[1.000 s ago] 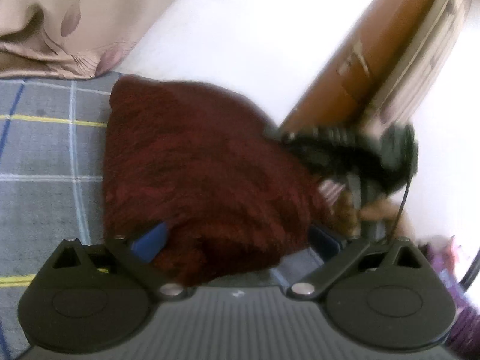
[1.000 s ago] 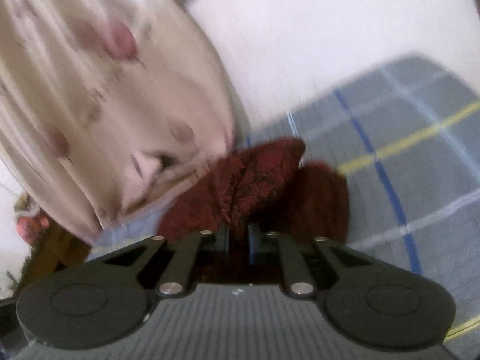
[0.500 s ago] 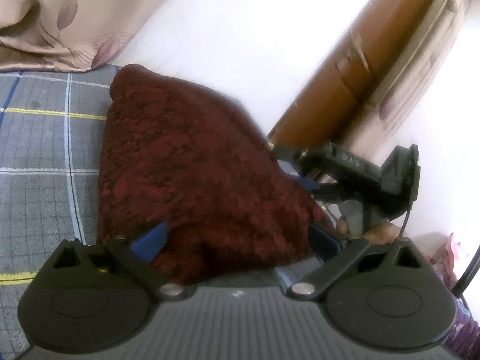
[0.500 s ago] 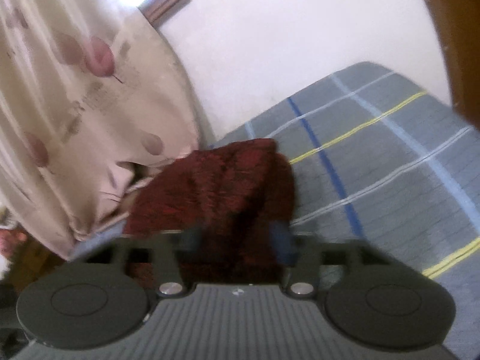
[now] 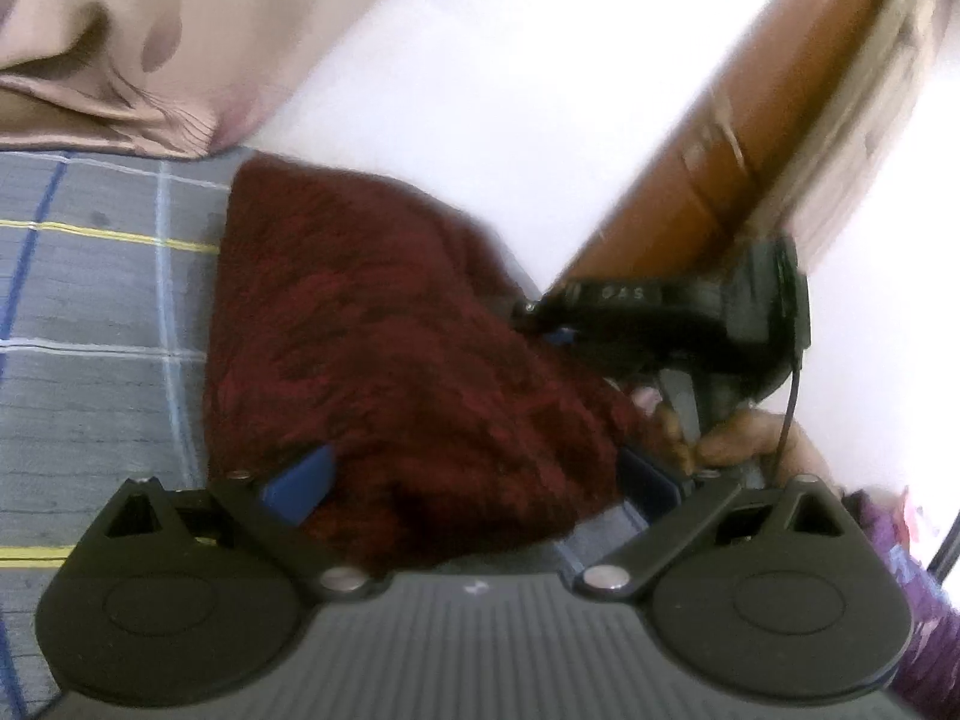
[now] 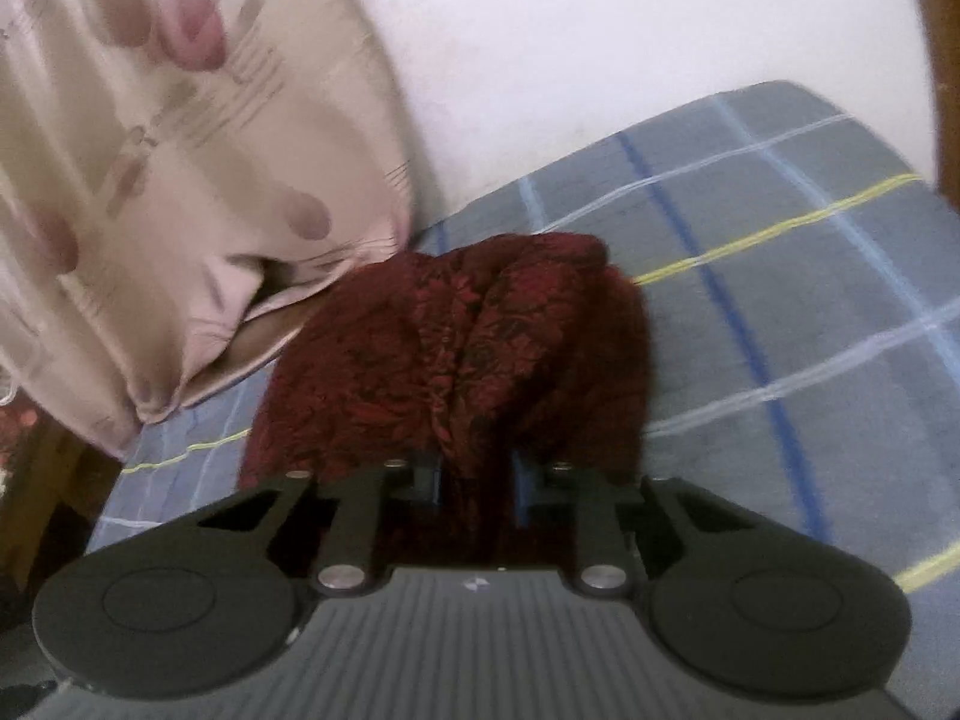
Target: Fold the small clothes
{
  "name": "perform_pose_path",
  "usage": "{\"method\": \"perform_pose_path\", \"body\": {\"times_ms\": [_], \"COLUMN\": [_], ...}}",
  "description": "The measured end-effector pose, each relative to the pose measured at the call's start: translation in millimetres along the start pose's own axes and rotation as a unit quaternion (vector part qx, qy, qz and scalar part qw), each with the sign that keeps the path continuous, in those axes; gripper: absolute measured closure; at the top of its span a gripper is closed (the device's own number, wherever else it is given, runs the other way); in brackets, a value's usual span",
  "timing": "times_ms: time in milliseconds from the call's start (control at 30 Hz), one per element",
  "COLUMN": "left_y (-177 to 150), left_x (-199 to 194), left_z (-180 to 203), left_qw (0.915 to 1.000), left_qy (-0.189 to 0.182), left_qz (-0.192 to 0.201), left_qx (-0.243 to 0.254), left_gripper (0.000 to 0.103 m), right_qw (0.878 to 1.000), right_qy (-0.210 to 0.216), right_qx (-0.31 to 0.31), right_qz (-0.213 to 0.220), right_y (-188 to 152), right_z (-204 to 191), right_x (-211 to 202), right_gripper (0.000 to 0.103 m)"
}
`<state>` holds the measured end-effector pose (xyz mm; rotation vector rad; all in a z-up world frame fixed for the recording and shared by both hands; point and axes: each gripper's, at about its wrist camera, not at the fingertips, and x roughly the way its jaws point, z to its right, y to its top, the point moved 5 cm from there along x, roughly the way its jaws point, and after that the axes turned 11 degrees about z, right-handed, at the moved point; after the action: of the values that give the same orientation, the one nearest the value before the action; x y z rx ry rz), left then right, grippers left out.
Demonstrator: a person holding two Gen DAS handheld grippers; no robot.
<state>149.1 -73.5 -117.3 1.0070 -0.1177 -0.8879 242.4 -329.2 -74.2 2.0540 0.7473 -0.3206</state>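
The grey checked bed runs out ahead and to the right of the right gripper, with a beige curtain crowding its left and a white wall beyond. On it the dark red garment lies bunched between the left gripper's widely spread blue fingers, which grip nothing. The right gripper's fingers, nearly together, seem to pinch a fold of that cloth, though blur clouds the contact.

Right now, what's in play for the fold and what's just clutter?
In play:
maroon garment
right gripper, pinching the garment
left gripper, jaws wide around the garment
plaid bedsheet

Clutter:
beige curtain
wooden door
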Motion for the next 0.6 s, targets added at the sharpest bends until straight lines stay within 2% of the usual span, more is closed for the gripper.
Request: {"method": "perform_pose_path", "body": {"times_ms": [67,100,133,200,333,467,500,533,600], "left_y": [5,7,8,8,1,-4,-4,-4,-4], "left_x": [-7,-8,-7,-4,1,6,7,7,6], "left_z": [-5,-6,-8,-9,-6,-1,0,0,-1], "left_qw": [0.9997,0.9996,0.9997,0.9998,1.0000,0.9996,0.9995,0.9995,0.9995], "left_qy": [-0.004,-0.002,0.006,0.010,0.002,0.005,0.004,0.005,0.008], "left_qz": [0.018,0.020,0.016,0.007,-0.004,-0.014,-0.015,-0.017,-0.017], "left_qx": [-0.015,-0.018,-0.017,-0.018,-0.005,0.022,0.026,0.028,0.023], "left_gripper": [0.002,0.002,0.002,0.002,0.002,0.002,0.002,0.002,0.002], "right_qw": [0.999,0.997,0.991,0.984,0.988,0.984,0.984,0.985,0.988], "right_qy": [0.028,0.058,0.103,0.135,0.096,0.109,0.111,0.110,0.098], "right_qx": [0.017,0.037,0.062,0.097,0.107,0.121,0.117,0.113,0.104], "right_qz": [0.006,0.024,0.050,0.071,0.062,0.072,0.069,0.066,0.064], "right_y": [3,7,13,16,-10,-23,-24,-23,-18], "right_z": [-9,-12,-13,-6,40,60,59,58,54], "right_x": [7,6,1,1,17,8,6,4,1], "right_gripper": [0.079,0.080,0.080,0.080,0.081,0.080,0.078,0.069,0.066]}}
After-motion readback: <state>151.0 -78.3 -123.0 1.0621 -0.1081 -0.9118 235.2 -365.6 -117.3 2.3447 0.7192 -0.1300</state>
